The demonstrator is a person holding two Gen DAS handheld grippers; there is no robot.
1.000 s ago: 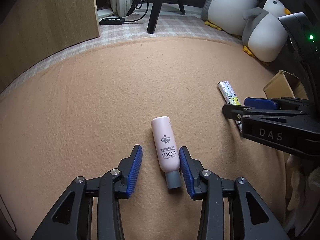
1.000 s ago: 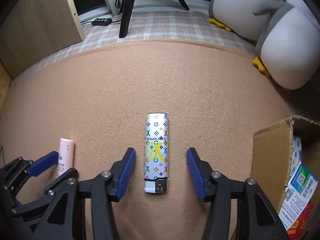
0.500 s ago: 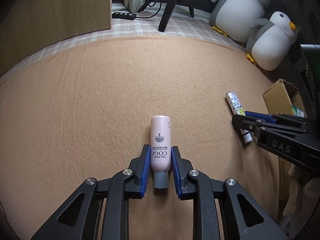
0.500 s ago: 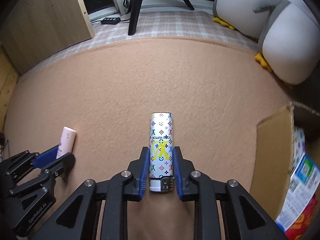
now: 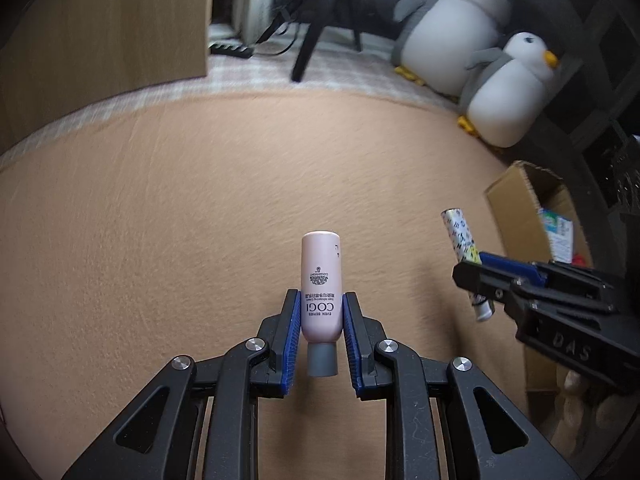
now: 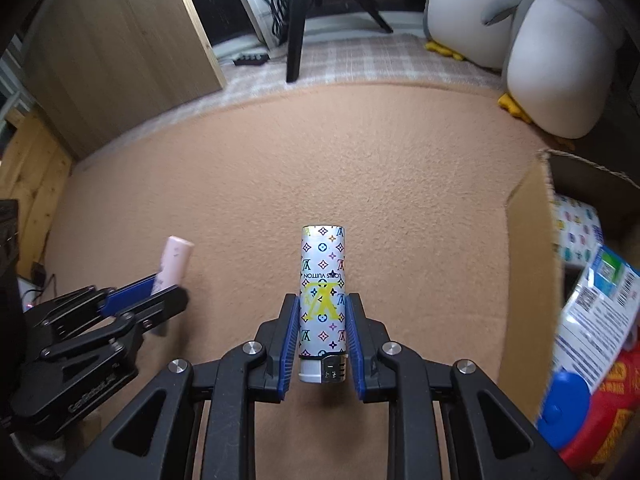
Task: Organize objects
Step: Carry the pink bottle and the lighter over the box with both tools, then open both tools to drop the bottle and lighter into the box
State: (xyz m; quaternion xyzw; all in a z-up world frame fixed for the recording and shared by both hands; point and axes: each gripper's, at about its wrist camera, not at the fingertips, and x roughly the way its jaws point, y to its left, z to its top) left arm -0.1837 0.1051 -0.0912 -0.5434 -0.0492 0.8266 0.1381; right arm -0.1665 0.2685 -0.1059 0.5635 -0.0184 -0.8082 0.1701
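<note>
Pink tube (image 5: 321,286) is clamped in our left gripper (image 5: 321,336), jaws closed snug on its lower body, grey cap toward the camera. Right gripper (image 6: 322,336) has its jaws shut tight on the patterned lighter (image 6: 322,288), metal head toward the camera. Both items appear lifted clear of the tan carpet (image 5: 200,220), though we judge that from the tilt and the shadows only. Cardboard box (image 6: 528,280) sits on the right, already holding several packets (image 6: 592,320). Our read: both picks done, nothing else loose on the carpet in view. Left to do: carry both over the box rim and drop them in, lighter likely first since it's nearer.
</note>
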